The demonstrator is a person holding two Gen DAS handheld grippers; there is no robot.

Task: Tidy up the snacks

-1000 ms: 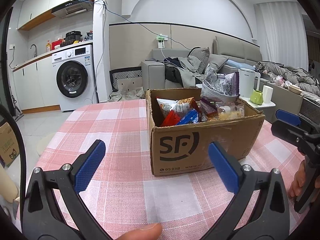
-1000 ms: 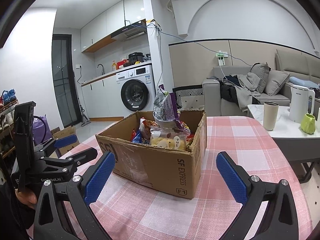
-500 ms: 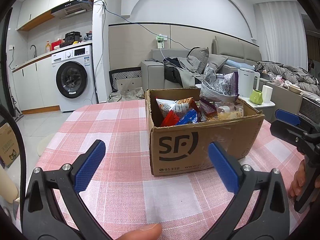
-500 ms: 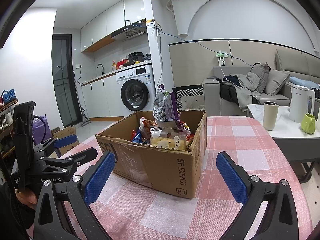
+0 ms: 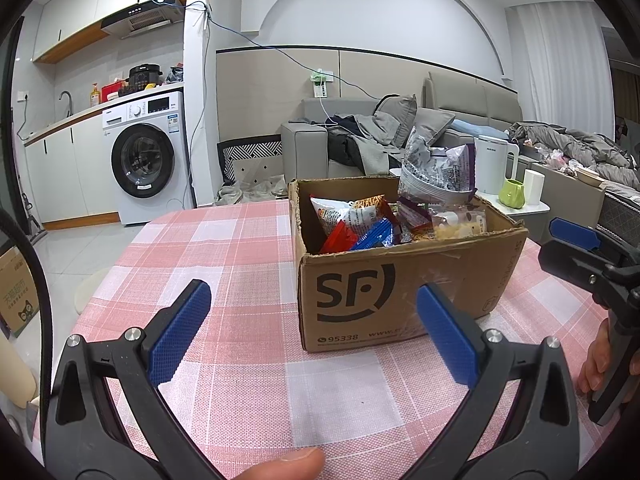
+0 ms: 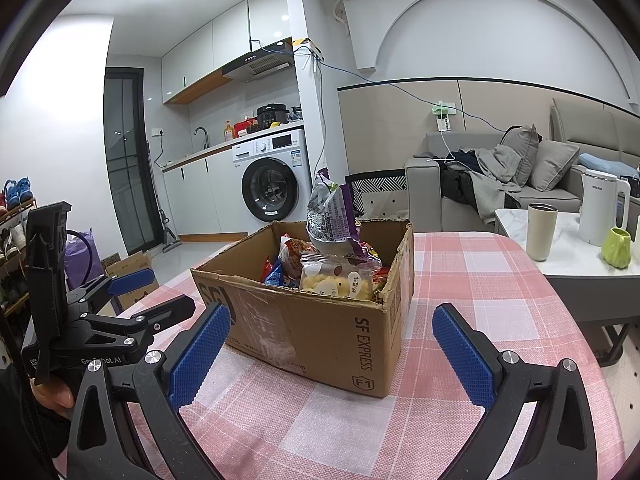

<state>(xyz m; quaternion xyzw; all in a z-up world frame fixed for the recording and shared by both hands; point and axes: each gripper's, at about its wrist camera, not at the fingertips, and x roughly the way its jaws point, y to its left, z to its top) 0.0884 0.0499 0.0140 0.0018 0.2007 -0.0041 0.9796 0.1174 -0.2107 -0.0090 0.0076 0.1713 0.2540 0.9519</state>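
Observation:
A brown cardboard SF box point(image 5: 404, 284) stands on the pink checked tablecloth point(image 5: 224, 264), also in the right wrist view point(image 6: 320, 324). It holds several snack packets: a tall grey and purple bag point(image 5: 436, 172), a red packet point(image 5: 338, 238), a blue packet point(image 5: 374, 234) and a clear pack of yellow snacks point(image 6: 338, 278). My left gripper point(image 5: 312, 336) is open and empty in front of the box. My right gripper point(image 6: 332, 352) is open and empty at the box's near right corner. Each gripper shows in the other's view, the right point(image 5: 580, 248) and the left point(image 6: 136, 296).
A white side table point(image 6: 568, 252) to the right of the table holds a cup point(image 6: 541, 231), a white kettle point(image 6: 604, 208) and a green mug point(image 6: 618, 247). A grey sofa point(image 5: 360, 148) and a washing machine point(image 5: 146, 160) stand beyond. A cardboard box sits on the floor at left point(image 5: 18, 292).

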